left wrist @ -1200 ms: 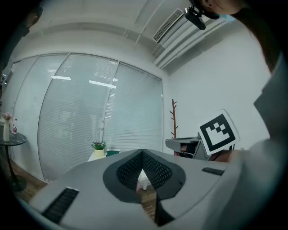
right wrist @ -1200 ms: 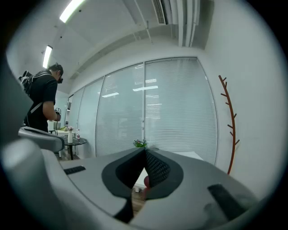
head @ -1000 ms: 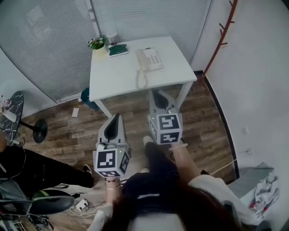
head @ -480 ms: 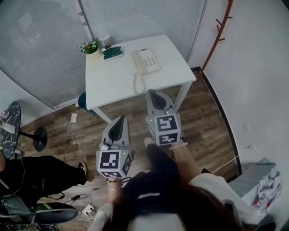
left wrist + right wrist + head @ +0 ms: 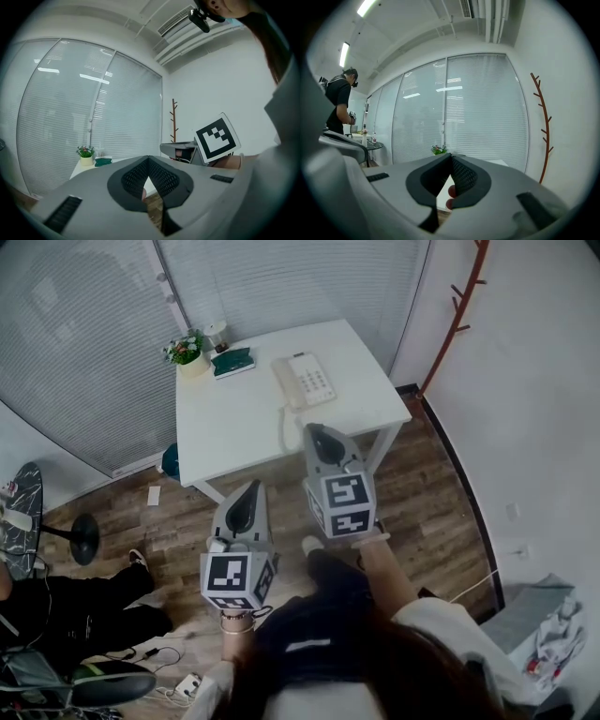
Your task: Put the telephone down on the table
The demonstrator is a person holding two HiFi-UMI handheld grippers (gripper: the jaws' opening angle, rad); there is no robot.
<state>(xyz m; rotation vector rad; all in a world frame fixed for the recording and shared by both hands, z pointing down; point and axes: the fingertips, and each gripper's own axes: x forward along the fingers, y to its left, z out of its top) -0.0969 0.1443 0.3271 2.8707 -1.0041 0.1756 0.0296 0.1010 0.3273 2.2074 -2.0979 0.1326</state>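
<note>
A white telephone (image 5: pixel 305 381) lies on the white table (image 5: pixel 234 423), its handset resting along its left side and the cord trailing toward the front edge. Both grippers hover over the wooden floor, short of the table. My left gripper (image 5: pixel 249 487) is shut and empty, well back from the table's front edge. My right gripper (image 5: pixel 315 431) is also shut and empty, its tip just at the front edge below the phone. In the left gripper view the jaws (image 5: pixel 148 159) meet at the tip; in the right gripper view the jaws (image 5: pixel 451 155) do the same.
A potted plant (image 5: pixel 185 350), a green book (image 5: pixel 232 362) and a small white object (image 5: pixel 217 331) sit at the table's far left corner. Blinds stand behind the table, and a red coat rack (image 5: pixel 459 306) is to the right. A round black side table (image 5: pixel 23 484) and a person's legs (image 5: pixel 84 601) are at the left.
The table has drawn slightly nearer, and the right gripper's tip now reaches its front edge. Both grippers stay shut. The person's legs at lower left have shifted.
</note>
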